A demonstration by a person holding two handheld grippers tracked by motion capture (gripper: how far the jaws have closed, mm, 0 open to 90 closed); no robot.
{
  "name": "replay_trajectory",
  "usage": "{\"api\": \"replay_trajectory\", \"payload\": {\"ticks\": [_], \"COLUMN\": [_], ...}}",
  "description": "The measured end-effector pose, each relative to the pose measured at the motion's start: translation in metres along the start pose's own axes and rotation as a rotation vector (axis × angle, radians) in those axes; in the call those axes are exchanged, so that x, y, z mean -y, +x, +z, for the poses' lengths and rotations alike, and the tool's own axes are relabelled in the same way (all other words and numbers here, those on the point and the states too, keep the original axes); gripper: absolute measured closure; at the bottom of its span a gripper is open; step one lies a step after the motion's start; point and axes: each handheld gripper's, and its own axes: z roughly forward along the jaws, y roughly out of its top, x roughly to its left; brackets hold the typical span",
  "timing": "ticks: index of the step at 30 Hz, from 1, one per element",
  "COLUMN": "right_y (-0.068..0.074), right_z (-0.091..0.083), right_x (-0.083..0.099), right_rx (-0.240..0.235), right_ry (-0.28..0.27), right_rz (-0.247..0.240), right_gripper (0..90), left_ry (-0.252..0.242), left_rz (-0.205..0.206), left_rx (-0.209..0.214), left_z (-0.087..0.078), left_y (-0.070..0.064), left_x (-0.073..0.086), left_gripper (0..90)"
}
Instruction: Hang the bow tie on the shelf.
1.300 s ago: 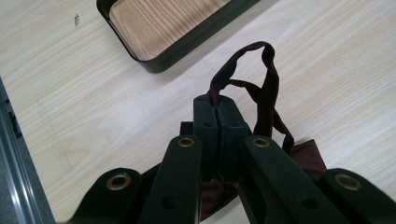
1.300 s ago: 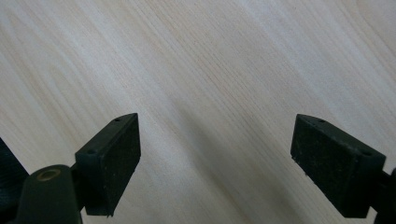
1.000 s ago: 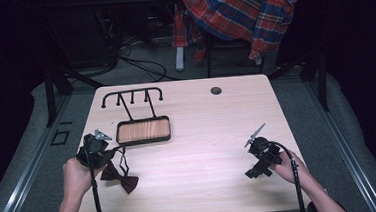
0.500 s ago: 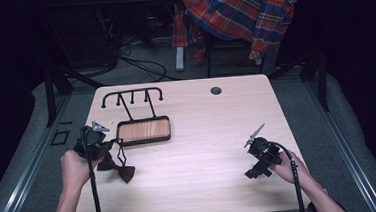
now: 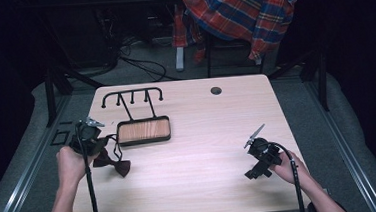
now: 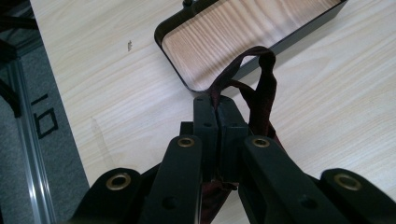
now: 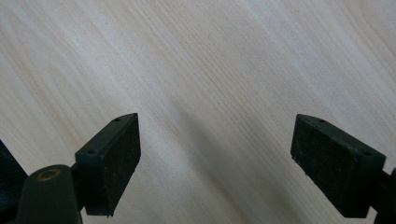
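Note:
A dark maroon bow tie [image 5: 116, 163] lies at the table's left front, its strap [image 6: 261, 88] looping up from my left gripper [image 6: 217, 105], which is shut on it. In the high view that left gripper [image 5: 89, 140] sits just left of a black stand with a wooden base [image 5: 143, 130] and a row of hooks [image 5: 131, 96]. My right gripper [image 5: 254, 170] hovers over bare table at the right front. Its pads [image 7: 112, 158] stand wide apart with nothing between them.
A small dark hole [image 5: 216, 90] marks the table's far middle. Beyond the far edge a plaid shirt [image 5: 242, 12] drapes over a chair. The table's left edge and a metal floor rail [image 6: 23, 154] run close beside my left gripper.
My left gripper has moved left and away from me with the bow tie's strap, dragging the bow tie along. The right gripper has barely shifted.

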Motion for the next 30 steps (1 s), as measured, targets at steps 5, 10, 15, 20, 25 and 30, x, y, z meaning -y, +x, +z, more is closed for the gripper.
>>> {"api": "replay_trajectory", "payload": {"ticks": [5, 10, 15, 20, 25, 30], "right_y": [0.000, -0.002, -0.003, -0.003, -0.002, -0.003], "right_z": [-0.002, 0.000, -0.002, -0.002, -0.002, -0.005], "right_x": [0.000, 0.001, 0.001, 0.003, 0.003, 0.006], "right_rx": [0.014, 0.005, 0.017, 0.013, 0.012, 0.030], "right_ry": [0.010, 0.004, 0.016, 0.002, 0.003, 0.011], "right_rz": [-0.012, 0.004, 0.003, 0.016, 0.007, 0.000], "right_gripper": [15.9, 15.9, 15.9, 15.9, 15.9, 15.9], "left_ry": [0.002, -0.004, -0.012, -0.022, -0.030, -0.033], "left_rz": [-0.007, -0.020, -0.024, -0.028, -0.025, -0.016], "left_rx": [-0.014, -0.023, -0.023, -0.027, -0.041, -0.055], "left_z": [-0.003, -0.004, -0.004, -0.008, -0.016, -0.023], "left_y": [0.007, 0.015, 0.022, 0.026, 0.027, 0.029], "left_x": [0.000, -0.003, -0.008, -0.011, -0.017, -0.024], "left_gripper": [88.8, 88.8, 88.8, 88.8, 88.8, 88.8]}}
